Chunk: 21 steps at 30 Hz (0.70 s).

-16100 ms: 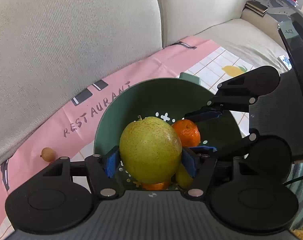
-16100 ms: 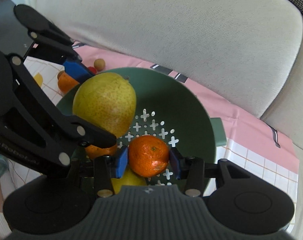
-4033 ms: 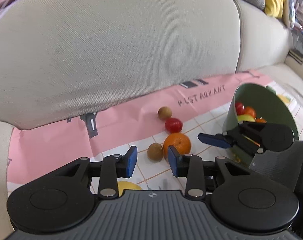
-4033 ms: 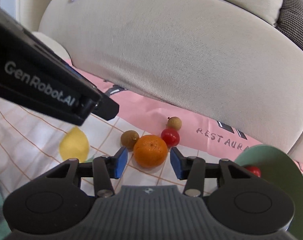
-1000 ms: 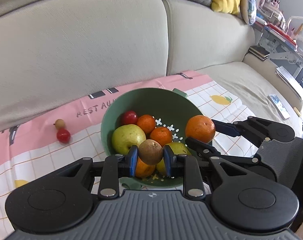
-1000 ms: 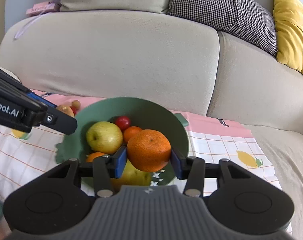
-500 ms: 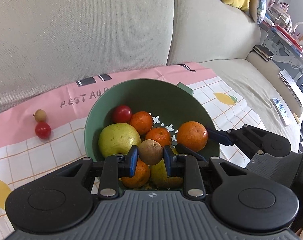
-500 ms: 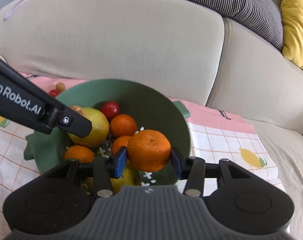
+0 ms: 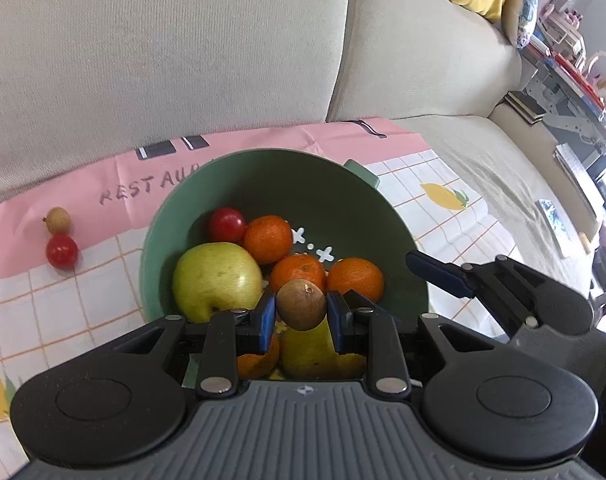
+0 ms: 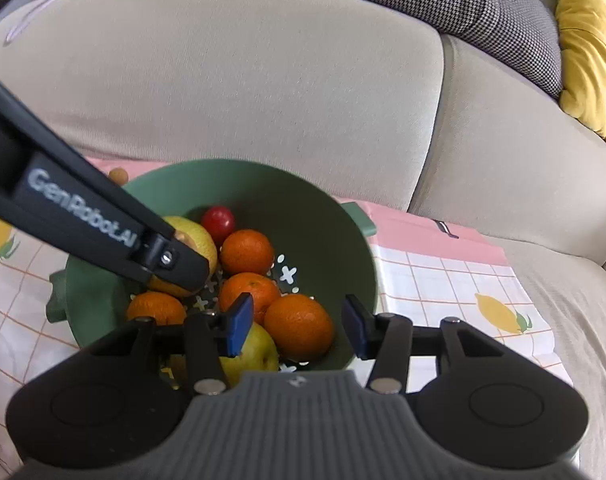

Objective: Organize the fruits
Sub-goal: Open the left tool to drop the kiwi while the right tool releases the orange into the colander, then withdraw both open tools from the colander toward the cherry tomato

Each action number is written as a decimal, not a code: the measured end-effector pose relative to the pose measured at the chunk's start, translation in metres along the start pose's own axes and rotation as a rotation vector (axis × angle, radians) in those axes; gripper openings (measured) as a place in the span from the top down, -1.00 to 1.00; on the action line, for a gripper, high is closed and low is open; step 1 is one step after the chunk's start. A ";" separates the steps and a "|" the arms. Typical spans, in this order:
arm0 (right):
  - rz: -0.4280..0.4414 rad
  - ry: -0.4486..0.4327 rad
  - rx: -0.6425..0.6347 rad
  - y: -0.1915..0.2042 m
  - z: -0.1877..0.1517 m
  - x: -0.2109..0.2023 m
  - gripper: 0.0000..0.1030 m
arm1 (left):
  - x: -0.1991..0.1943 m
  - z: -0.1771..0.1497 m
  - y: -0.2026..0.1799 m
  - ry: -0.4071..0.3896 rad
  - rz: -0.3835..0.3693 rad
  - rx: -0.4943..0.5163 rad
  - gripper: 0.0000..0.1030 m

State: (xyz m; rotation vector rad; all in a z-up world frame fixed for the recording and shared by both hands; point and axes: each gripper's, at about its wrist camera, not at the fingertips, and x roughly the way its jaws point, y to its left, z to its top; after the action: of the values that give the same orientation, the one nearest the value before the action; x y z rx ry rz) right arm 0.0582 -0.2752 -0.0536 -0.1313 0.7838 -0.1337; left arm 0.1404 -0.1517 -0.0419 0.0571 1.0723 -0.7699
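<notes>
Left tongs [image 9: 301, 314] clamped on a small brown kiwi [image 9: 302, 305], held over the near side of the green colander bowl [image 9: 359, 204]. Right tongs [image 10: 297, 326]: jaws have just been opening; blue pads now stand clear on both sides of an orange [image 10: 299, 327], which sits in the bowl among the other fruit, no pad contact visible. In the bowl: green apple [image 9: 217, 278] at left, red tomato [image 9: 226, 225] toward the far side, further oranges at centre. Bowl rests on a pink-and-check cloth [image 9: 443, 216] spread over a sofa seat. Left of the bowl, on the cloth: second red tomato [image 9: 62, 252] touching a small tan fruit [image 9: 58, 219].
</notes>
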 end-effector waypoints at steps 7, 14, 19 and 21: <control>0.000 -0.005 0.000 0.001 -0.003 -0.004 -0.02 | 0.016 0.010 -0.004 0.055 0.031 -0.034 0.42; 0.009 0.002 0.016 -0.003 -0.003 -0.001 -0.02 | 0.028 0.008 -0.001 0.102 0.053 -0.076 0.41; 0.010 0.007 0.012 -0.003 -0.002 0.000 -0.02 | 0.030 0.007 0.004 0.108 0.050 -0.111 0.41; 0.012 0.008 0.015 -0.004 -0.002 0.000 -0.02 | 0.029 0.006 0.005 0.109 0.042 -0.120 0.38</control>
State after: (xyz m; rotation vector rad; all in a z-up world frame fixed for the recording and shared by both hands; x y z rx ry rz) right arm 0.0566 -0.2793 -0.0539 -0.1122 0.7912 -0.1286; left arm 0.1553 -0.1657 -0.0636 0.0196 1.2158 -0.6691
